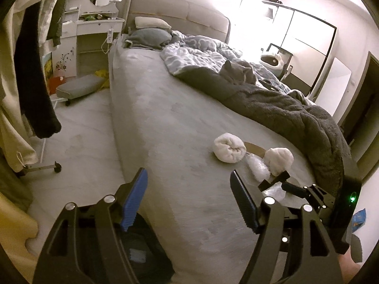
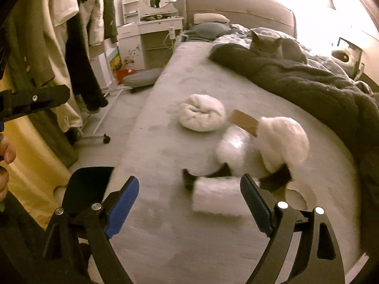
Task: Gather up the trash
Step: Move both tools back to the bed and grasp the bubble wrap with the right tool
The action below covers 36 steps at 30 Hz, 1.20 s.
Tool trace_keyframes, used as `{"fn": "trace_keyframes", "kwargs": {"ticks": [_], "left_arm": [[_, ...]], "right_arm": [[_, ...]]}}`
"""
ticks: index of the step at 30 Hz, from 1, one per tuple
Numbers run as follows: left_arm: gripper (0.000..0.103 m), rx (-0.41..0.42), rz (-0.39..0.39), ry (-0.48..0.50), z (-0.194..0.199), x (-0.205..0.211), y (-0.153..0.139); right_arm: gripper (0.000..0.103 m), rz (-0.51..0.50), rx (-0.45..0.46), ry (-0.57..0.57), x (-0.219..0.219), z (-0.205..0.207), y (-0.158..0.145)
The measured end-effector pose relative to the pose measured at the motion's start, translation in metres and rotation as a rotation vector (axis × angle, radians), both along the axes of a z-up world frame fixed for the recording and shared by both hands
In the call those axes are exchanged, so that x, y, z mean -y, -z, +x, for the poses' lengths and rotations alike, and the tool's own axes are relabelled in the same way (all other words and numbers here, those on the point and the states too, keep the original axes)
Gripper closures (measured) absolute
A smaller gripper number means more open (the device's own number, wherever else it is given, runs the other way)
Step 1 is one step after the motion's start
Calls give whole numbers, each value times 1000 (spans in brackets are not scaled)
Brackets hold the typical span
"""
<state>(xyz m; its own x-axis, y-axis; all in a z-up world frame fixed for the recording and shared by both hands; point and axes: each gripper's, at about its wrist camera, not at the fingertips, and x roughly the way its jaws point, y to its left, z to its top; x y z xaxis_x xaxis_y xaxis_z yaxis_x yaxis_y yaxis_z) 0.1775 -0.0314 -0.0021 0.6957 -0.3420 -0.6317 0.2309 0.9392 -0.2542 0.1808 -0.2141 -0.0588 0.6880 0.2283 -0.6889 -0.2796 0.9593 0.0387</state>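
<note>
Just ahead of the wide, empty right claw (image 2: 189,198) lies a white roll (image 2: 216,197) on the bed (image 2: 151,127).

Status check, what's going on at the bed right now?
Left gripper open, empty. Right gripper open, empty. White wads, cardboard scrap on the bed. Cat well clear.

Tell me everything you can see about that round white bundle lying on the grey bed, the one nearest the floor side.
The round white fabric bundle looks like soft, fluffy cloth rolled or scrunched into a loose ball, with folds gathering into a dimple on the side facing the cameras. It rests on the bare grey bed sheet, apart from both grippers. A flat brown cardboard piece lies close at its right, seemingly touching it or nearly so. It looks clean, though the picture is slightly blurred.
</note>
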Motion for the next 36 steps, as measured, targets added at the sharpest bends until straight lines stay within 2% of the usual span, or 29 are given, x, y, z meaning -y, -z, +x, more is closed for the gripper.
{"fn": "trace_keyframes", "kwargs": {"ticks": [8, 16, 20, 23, 27, 36], "left_arm": [[27, -20, 12, 30, 11, 21, 10], [27, -36, 27, 49, 16, 36, 18], [27, -42, 35, 65, 17, 44, 22], [26, -41, 34, 75, 18, 49, 23], [26, -43, 29, 106, 18, 60, 27], [29, -71, 82, 201, 19, 99, 47]], "right_arm": [[14, -39, -7, 45, 18, 2, 12], [15, 7, -41, 95, 40, 6, 17], [36, 22, -75, 117, 52, 10, 23], [48, 24, -76, 128, 58, 10, 22], [71, 21, -69, 128, 63, 8, 19], [72, 101, -46, 117, 83, -3, 8]]}}
